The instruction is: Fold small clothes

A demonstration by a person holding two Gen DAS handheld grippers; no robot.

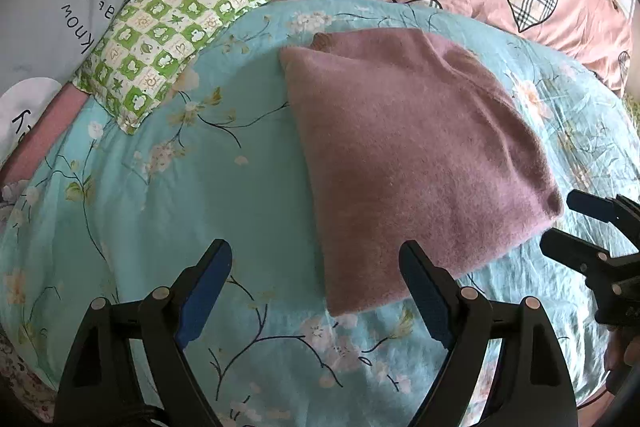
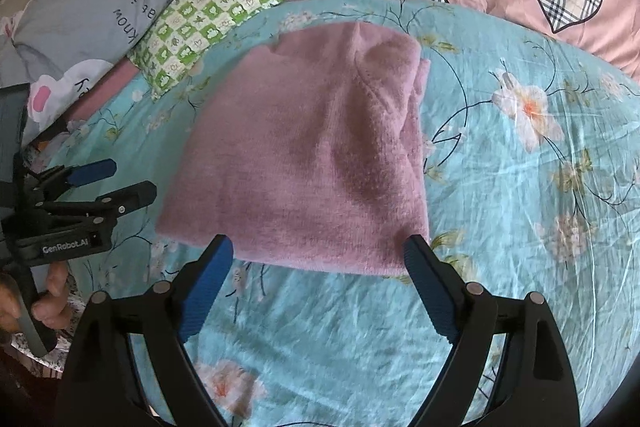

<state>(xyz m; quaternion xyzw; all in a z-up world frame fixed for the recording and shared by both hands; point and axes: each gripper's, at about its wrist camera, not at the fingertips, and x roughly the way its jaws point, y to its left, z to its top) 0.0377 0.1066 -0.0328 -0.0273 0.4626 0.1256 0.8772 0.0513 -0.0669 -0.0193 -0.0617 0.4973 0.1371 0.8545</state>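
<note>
Left wrist view: the left gripper (image 1: 316, 267) hovers spread wide, empty, beside a folded mauve fuzzy sweater (image 1: 408, 155) lying on a floral turquoise bedsheet (image 1: 168, 195). Right wrist view: the right gripper (image 2: 318, 263), equally wide and empty, faces the sweater's near edge.

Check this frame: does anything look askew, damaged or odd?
Nothing stands out. The fuzzy mauve folded garment lies flat on the turquoise floral bedsheet, with some layers peeking out along one side. Both the left gripper and right gripper are open, holding nothing.
</note>
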